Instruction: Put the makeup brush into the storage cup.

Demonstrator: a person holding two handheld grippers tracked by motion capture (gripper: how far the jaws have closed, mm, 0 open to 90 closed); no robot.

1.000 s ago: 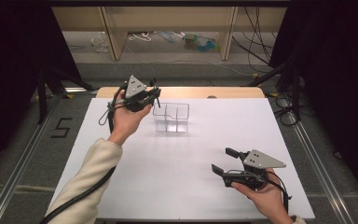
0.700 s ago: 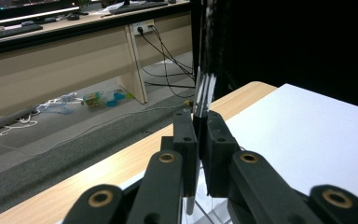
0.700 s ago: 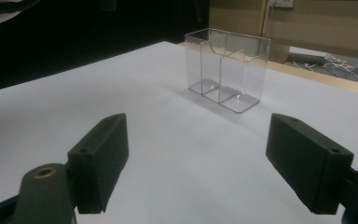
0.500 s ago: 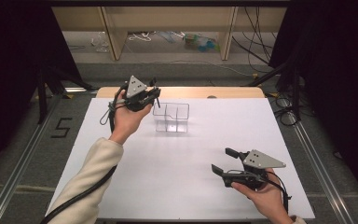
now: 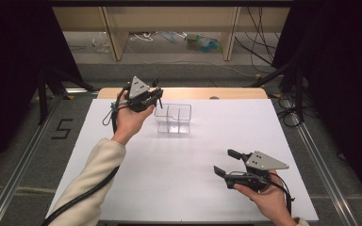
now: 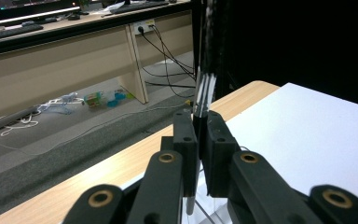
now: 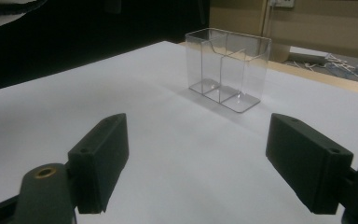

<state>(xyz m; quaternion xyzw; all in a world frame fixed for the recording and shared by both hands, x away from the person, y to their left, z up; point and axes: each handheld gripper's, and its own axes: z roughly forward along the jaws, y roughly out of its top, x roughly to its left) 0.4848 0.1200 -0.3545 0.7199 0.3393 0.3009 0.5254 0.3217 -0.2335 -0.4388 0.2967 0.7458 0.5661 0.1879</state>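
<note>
Holding our right gripper [image 5: 228,162] low over the near right part of the white table sheet [image 5: 193,188], we keep its jaws wide apart with nothing between them; in the right gripper view they frame the clear two-compartment holder [image 7: 227,70] from well back. Farther across, that holder [image 5: 172,118] stands upright on the sheet near the far edge, both compartments empty as far as we can tell.

Just beside its left end, our left gripper [image 5: 156,94] is raised above the table. In the left gripper view its jaws are together, clamped on a thin rod-like item [image 6: 204,74], perhaps a pen or a few slim sticks. Its upper part rises dark and blurred above the pads and a pale end pokes out below them; we cannot tell exactly what it is.

We judge that we are in the placing step: the item is carried to the holder but not yet in it. Next, we need to bring the lower end over one compartment, keep the item near upright, lower it inside the wall, then part the jaws. The light holder could tip if nudged.
</note>
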